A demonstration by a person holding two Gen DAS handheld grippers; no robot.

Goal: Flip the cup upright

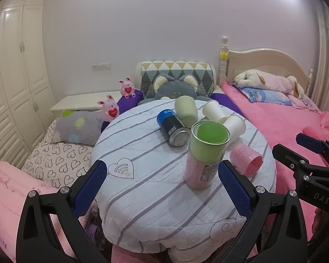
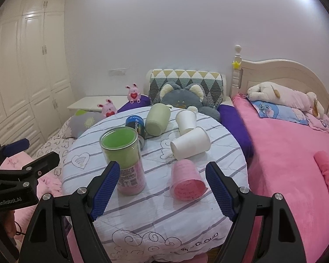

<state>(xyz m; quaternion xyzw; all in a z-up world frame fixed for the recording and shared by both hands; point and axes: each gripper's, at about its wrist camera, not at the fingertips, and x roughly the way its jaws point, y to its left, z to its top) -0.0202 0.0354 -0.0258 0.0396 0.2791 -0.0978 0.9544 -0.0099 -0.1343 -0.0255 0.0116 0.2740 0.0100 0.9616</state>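
Note:
A round table with a striped white cloth (image 1: 147,171) (image 2: 155,208) carries several cups. A clear canister with green top and pink bottom (image 1: 205,153) (image 2: 125,153) stands upright. A pink cup (image 1: 246,159) (image 2: 186,179) lies on its side, as do two white cups (image 1: 234,126) (image 2: 190,143), a pale green cup (image 1: 185,110) (image 2: 158,119) and a blue can (image 1: 173,127) (image 2: 136,123). My left gripper (image 1: 162,186) is open, just short of the canister. My right gripper (image 2: 162,188) is open, with the pink cup between its fingers' line.
A bed with pink cover (image 1: 285,118) (image 2: 291,153) lies to the right, with a plush toy at the headboard. Pillows and pink bunny toys (image 1: 110,108) sit behind the table. White wardrobes (image 1: 15,76) stand at the left.

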